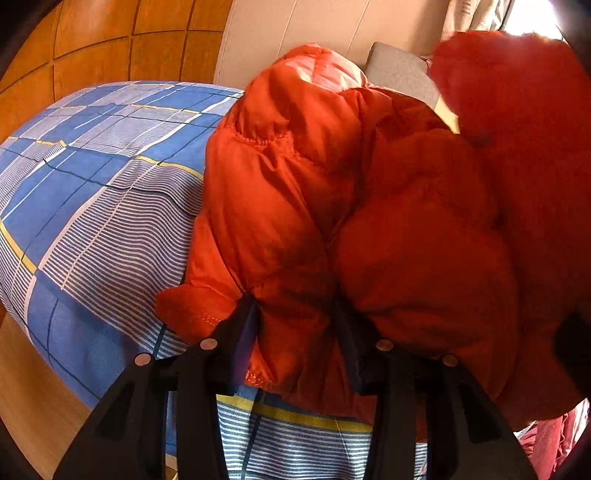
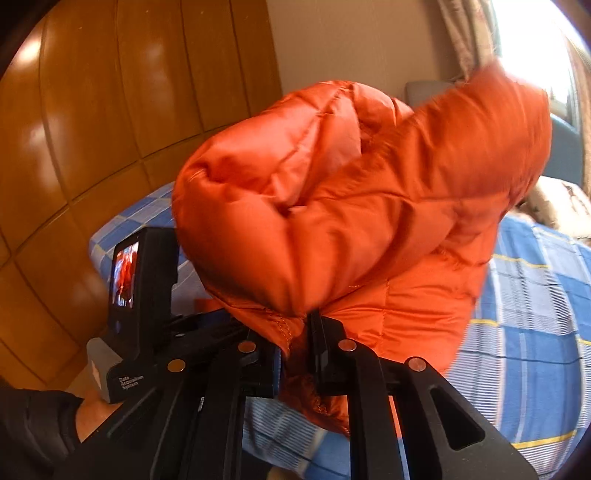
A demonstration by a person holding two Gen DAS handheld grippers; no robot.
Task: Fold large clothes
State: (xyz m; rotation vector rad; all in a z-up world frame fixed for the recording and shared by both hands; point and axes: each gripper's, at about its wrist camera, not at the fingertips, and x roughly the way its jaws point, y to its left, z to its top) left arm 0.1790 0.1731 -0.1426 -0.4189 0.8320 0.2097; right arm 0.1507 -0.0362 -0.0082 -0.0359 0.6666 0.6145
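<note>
- Beneath my two grippers lies the bed with its blue, white and yellow checked cover [image 1: 92, 192], and the puffy orange quilted down jacket [image 1: 314, 206] is bunched over its right part, lifted off the cover on my side.
- My left gripper [image 1: 299, 325] clamps a thick fold near the jacket's stitched hem, its jaws standing fairly wide around the padding.
- My right gripper [image 2: 297, 332] pinches a thinner seamed edge of the jacket, jaws narrow.
- Left of my right gripper stands the other tool's black body with a small lit screen [image 2: 125, 275], just beside the jacket; a dark sleeve [image 2: 33, 432] shows at the near left.
- Glossy brown wooden panelling [image 1: 92, 48] closes the far left side; a pale wall [image 1: 295, 29] and a curtained bright window [image 2: 524, 37] stand beyond.
- Open cover lies to the left in the left view and to the right in the right view.
- A grey cushion [image 1: 402, 70] sits beyond the jacket.
</note>
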